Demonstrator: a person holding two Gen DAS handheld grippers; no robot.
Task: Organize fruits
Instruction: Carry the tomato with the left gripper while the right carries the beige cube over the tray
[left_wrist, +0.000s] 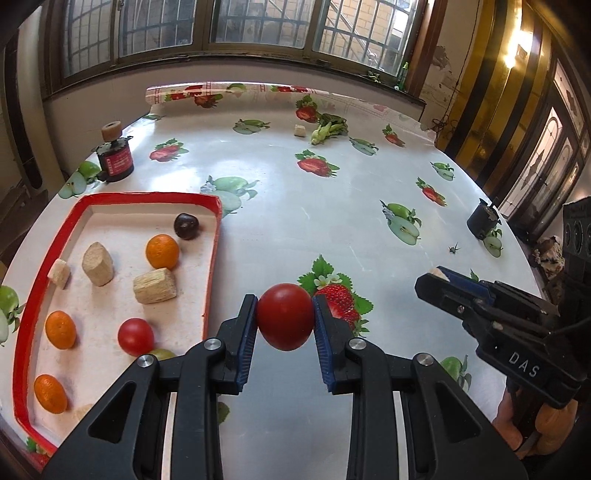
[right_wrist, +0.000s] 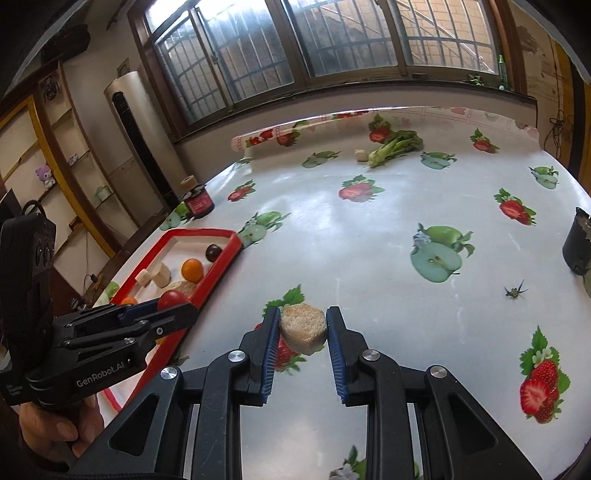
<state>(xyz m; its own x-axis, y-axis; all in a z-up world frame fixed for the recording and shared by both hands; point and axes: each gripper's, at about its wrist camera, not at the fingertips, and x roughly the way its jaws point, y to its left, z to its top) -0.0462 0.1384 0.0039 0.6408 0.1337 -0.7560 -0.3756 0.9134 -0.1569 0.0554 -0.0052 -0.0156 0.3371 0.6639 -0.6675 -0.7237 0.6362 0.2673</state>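
L tongs clamped on tomato; R tongs clamped on beige chunk. Rec: carry both level over red tray, release low, clear of oranges.

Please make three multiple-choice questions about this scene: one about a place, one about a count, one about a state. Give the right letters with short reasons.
1. Where is the leafy green vegetable?
A. in the red tray
B. at the far end of the table, near the window
C. in the left gripper

2. How many orange fruits lie in the red tray?
A. one
B. three
C. five

3. What does the right gripper hold?
A. nothing
B. a red tomato
C. a beige cork-like chunk

Answers: 1 B, it lies beyond the tray, by the far edge. 2 B, the left wrist view shows three. 3 C, its pads press on the chunk.
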